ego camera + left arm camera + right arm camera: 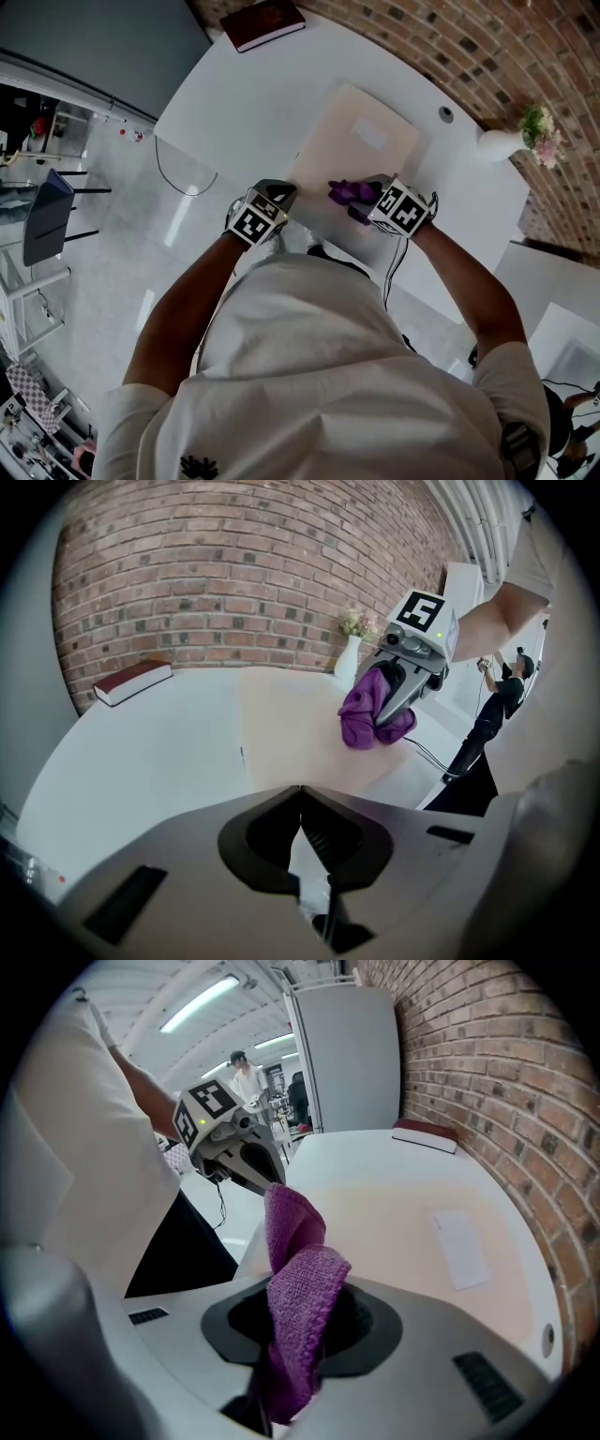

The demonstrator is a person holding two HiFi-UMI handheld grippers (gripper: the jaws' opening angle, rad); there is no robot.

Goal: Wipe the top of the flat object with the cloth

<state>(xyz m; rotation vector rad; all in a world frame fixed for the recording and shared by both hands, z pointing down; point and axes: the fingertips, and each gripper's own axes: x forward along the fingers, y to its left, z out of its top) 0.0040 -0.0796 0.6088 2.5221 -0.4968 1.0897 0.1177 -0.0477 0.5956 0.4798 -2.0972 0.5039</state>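
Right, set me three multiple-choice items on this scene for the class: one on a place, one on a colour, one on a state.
1. Where does the dark red book lie with respect to the board?
A. On top of it
B. Apart from it, at the far corner of the table
C. Under it

2. What colour is the cloth?
A. Purple
B. Yellow
C. White

3. What state is the right gripper in?
A. Open and empty
B. Shut on the cloth
C. Shut on the book

Key: 1 B, since bare table separates book and board; 2 A, since it is purple in all three views; 3 B, since the cloth stands between its jaws.
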